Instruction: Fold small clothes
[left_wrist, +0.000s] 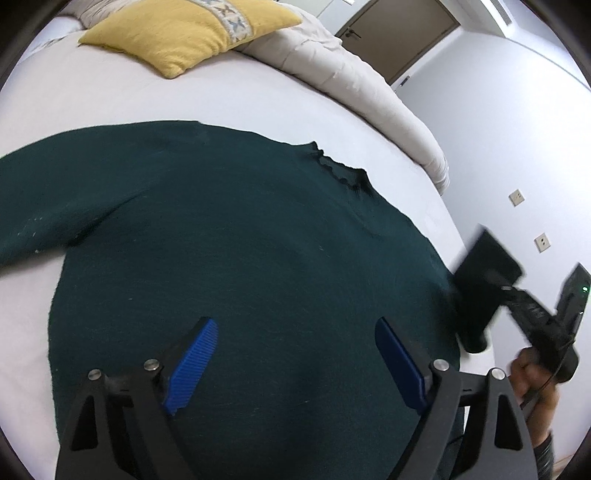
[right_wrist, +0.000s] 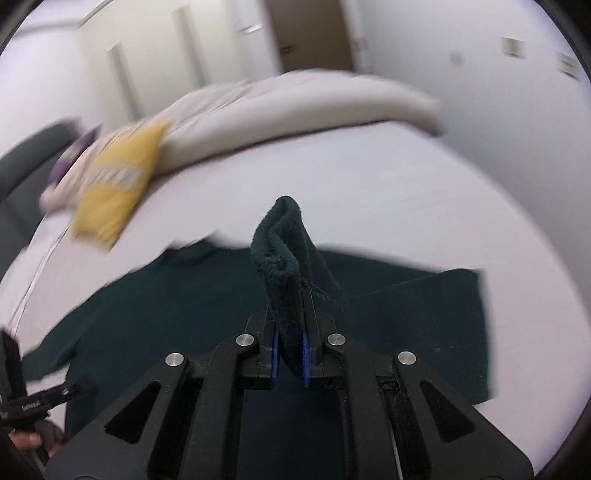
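A bedroom with pale walls and a brown door (left_wrist: 399, 35): a bed (left_wrist: 258, 99) under a white sheet carries a dark green sweater (left_wrist: 240, 240), spread flat near the bed's near edge, collar toward the right edge in the left wrist view. A yellow pillow (left_wrist: 188, 33) and a bunched beige duvet (left_wrist: 351, 77) lie along the bed's far edge. The left hand-held gripper (left_wrist: 295, 362) hangs above the sweater's body, its blue-padded jaws standing wide apart with nothing between them. The right hand-held gripper (right_wrist: 290, 354) is clamped on a fold of the sweater's cuff (right_wrist: 284, 258), which stands up from its jaws above the rest of the garment. A hand (left_wrist: 532, 376) grips the right tool's handle at the bed's right edge. The right wrist view is blurred.
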